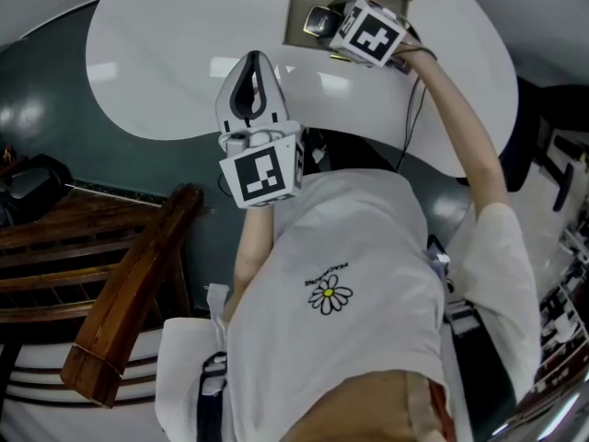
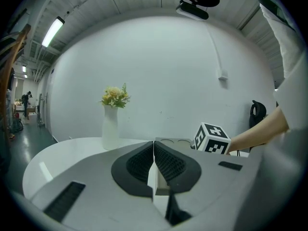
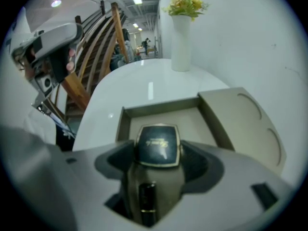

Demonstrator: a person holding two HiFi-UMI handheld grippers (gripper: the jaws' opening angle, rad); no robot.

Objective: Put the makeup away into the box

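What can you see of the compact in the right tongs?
The compact is a rounded-square case with a glossy dark lid, a gold rim and script lettering too blurred to read. It looks closed, clamped by its sides in the right tongs, lid toward the camera, held over the open beige box on the white table. Nothing else visibly touches it.

Left tongs (image 2: 154, 146) pressed together, empty — flower vase (image 2: 110, 129) on white table (image 2: 72, 150) beyond.

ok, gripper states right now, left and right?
Left gripper: shut, nothing in it.
Right gripper: shut on the makeup compact.
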